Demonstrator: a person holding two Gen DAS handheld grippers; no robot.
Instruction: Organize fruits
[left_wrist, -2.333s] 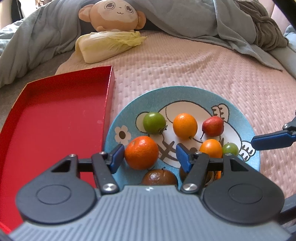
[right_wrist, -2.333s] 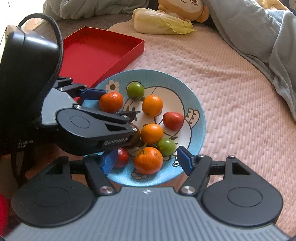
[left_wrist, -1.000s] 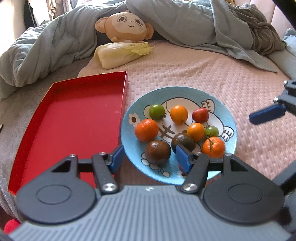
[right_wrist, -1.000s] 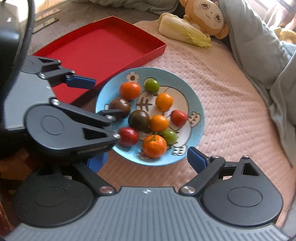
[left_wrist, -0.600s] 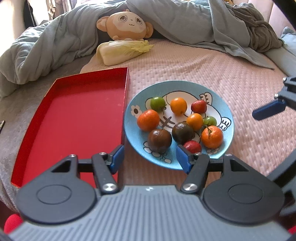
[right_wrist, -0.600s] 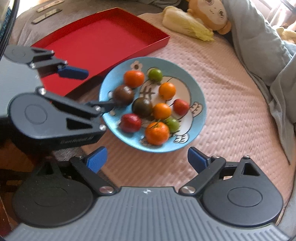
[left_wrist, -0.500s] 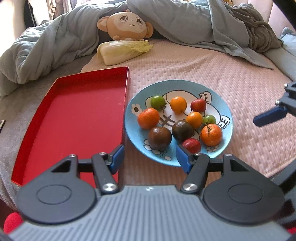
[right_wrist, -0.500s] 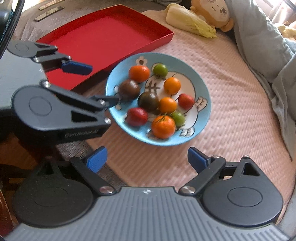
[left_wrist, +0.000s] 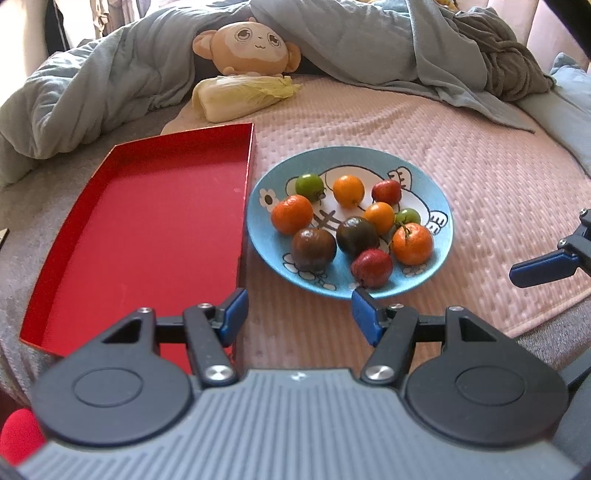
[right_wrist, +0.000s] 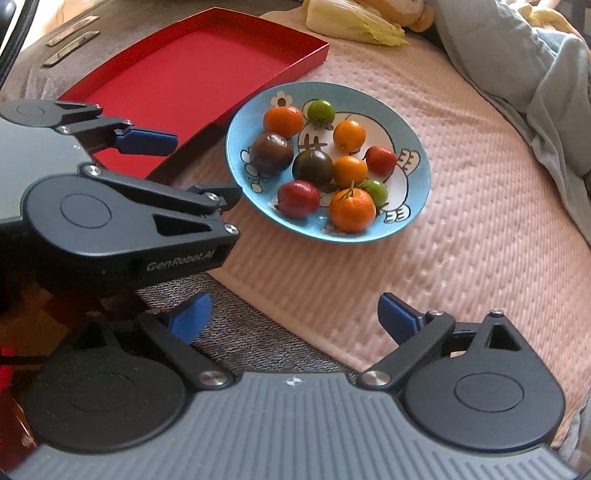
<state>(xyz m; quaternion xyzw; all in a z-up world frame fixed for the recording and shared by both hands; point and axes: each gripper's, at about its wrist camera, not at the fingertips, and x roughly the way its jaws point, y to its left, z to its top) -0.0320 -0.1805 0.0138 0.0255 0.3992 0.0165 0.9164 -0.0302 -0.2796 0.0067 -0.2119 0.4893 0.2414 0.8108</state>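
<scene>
Plainly apart and holding nothing: left gripper (left_wrist: 297, 312) at lower centre of its own view, just short of the blue plate (left_wrist: 441, 206). Likewise spread wide and bare: right gripper (right_wrist: 291, 317), low in its frame above the pink blanket (right_wrist: 480, 229). Heaped on that plate at frame centre: fruits (left_wrist: 354, 225). Lying alongside at left, touching nothing on the plate: red tray (left_wrist: 147, 229).
</scene>
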